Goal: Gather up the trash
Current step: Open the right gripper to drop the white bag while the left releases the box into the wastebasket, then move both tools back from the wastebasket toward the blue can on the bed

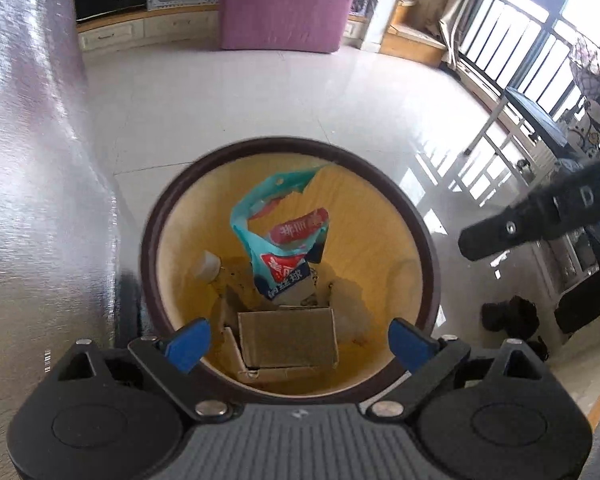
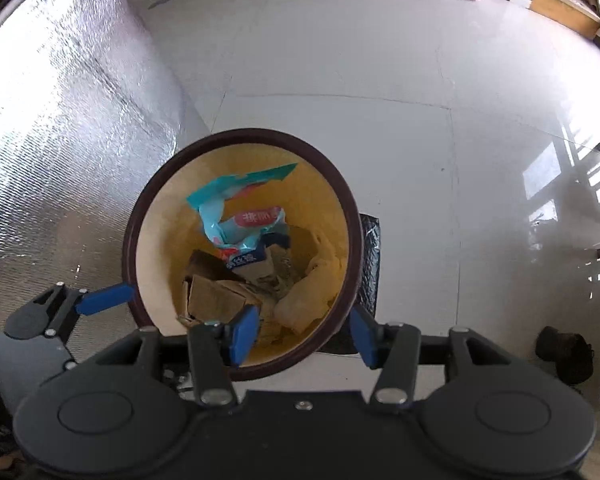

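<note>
A round bin with a dark brown rim [image 1: 284, 144] [image 2: 244, 133] and a yellow inside stands on the white tiled floor. In it lie a teal snack wrapper [image 1: 284, 240] [image 2: 236, 216], a cardboard box [image 1: 288, 340] [image 2: 216, 300] and pale crumpled wrapping [image 2: 312, 296]. My left gripper [image 1: 300, 344] hovers over the bin's near side, open and empty; one of its blue fingers [image 2: 104, 298] shows beside the bin's left rim. My right gripper [image 2: 304, 334] hangs over the near rim, open, nothing between its pads. Part of its black body [image 1: 500, 232] shows at the right.
A silver foil mat [image 1: 32, 160] [image 2: 60, 120] covers the floor left of the bin. A black mat [image 2: 370, 256] pokes out beside the bin. Dark shoes [image 1: 512, 316] [image 2: 564, 352] lie at the right. A purple block [image 1: 288, 4] and a window railing [image 1: 520, 20] stand farther off.
</note>
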### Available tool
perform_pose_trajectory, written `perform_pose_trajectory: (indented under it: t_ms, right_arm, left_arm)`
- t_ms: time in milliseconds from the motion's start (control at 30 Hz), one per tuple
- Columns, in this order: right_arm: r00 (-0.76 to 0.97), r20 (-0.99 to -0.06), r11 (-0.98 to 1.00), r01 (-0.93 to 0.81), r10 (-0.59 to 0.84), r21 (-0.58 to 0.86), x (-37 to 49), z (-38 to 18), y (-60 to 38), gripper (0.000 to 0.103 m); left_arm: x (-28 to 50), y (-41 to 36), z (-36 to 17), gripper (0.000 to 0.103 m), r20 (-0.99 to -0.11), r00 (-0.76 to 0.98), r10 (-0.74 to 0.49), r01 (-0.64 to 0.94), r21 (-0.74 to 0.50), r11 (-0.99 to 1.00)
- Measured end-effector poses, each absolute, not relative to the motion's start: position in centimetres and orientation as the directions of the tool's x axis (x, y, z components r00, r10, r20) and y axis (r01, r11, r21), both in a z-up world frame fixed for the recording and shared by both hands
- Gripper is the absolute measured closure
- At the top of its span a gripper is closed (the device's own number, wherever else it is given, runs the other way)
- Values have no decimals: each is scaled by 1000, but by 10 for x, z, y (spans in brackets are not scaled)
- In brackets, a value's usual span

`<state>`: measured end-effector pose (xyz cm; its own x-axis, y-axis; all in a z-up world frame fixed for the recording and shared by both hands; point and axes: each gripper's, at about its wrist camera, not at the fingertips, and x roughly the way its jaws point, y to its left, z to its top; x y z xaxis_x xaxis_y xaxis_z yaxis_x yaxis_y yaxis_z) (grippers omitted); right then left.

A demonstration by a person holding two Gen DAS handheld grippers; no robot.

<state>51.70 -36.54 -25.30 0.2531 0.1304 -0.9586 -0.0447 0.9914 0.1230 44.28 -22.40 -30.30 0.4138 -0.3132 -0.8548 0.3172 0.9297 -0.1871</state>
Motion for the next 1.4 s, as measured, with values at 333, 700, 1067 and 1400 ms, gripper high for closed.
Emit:
perform_pose_trajectory:
  t_ms: [333, 700, 1067, 1400]
  right_arm:
    - [380, -911, 986, -26, 161, 164, 477, -214, -366, 25]
    - [453, -883, 988, 31, 119, 149, 431, -179, -368, 3]
    - [522, -850, 990, 67, 69, 121, 386, -151, -365, 0]
    - [582, -812, 989, 96, 39, 117, 338, -130, -357, 0]
  left_arm:
    - [426, -207, -240, 0, -854, 449, -263, 291, -139, 946]
    - [403, -196, -191, 0, -852, 474, -223, 288, -89, 953]
    - [373, -180, -155, 0, -838, 498, -222, 289, -81, 954]
    - [339, -159, -134, 0, -815, 526, -242, 302, -87, 949]
